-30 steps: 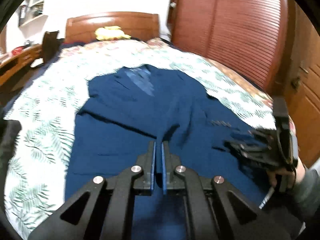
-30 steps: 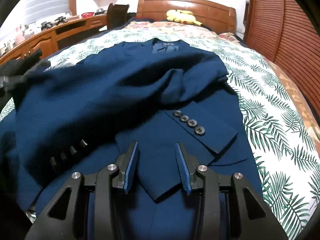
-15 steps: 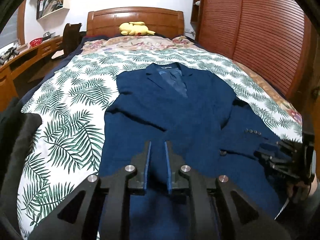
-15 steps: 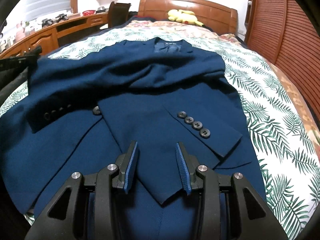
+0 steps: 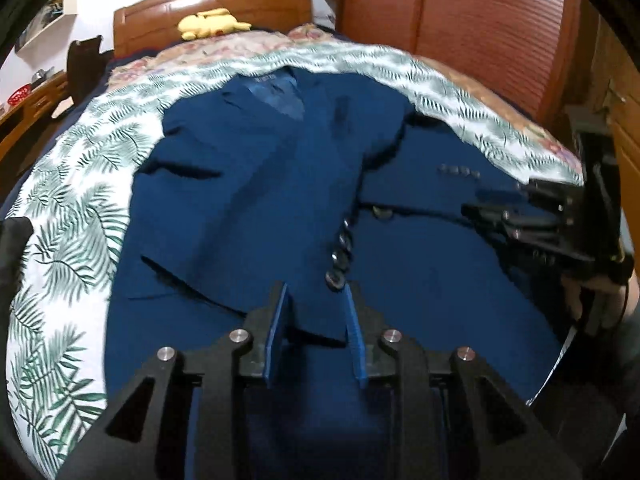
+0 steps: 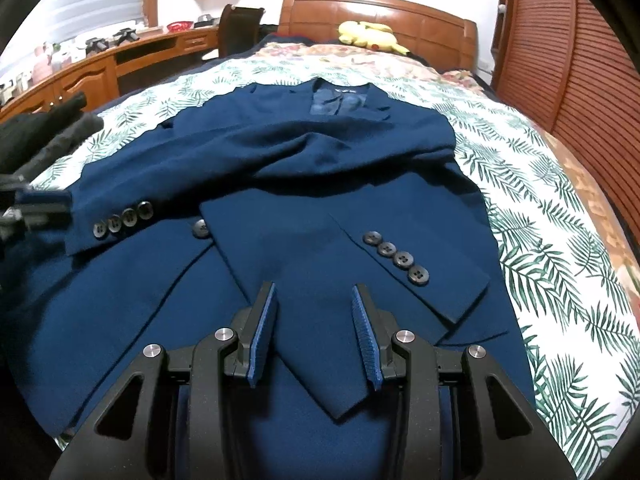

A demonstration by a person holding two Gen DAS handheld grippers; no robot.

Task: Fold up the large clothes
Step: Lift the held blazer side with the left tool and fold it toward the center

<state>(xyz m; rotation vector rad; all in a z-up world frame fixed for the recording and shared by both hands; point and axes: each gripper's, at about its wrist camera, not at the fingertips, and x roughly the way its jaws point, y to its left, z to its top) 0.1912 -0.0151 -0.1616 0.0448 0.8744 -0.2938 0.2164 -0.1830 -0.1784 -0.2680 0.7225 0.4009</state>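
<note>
A: Where does your navy blue suit jacket [image 6: 320, 168] lie?

B: It's spread front-up on the bed [image 6: 560, 240], over the white bedspread with green palm leaves, collar toward the wooden headboard [image 6: 376, 12] at twelve o'clock. Both sleeves are folded in across the chest. In your right wrist view one buttoned cuff [image 6: 404, 264] lies at about two o'clock from the gripper, the other cuff [image 6: 116, 224] at ten o'clock.

A: And your left gripper [image 5: 316, 336]?

B: Its jaws are opening. The cuff's edge lies between the blue pads, but they don't press on it; the row of dark buttons [image 5: 340, 256] sits just beyond the tips.

A: Your right gripper [image 6: 314, 332]?

B: It's parted partway above the jacket's front panel, holding nothing. A yellow plush toy [image 6: 372, 36] rests against the headboard, and a wooden desk [image 6: 80, 76] runs along at ten o'clock.
</note>
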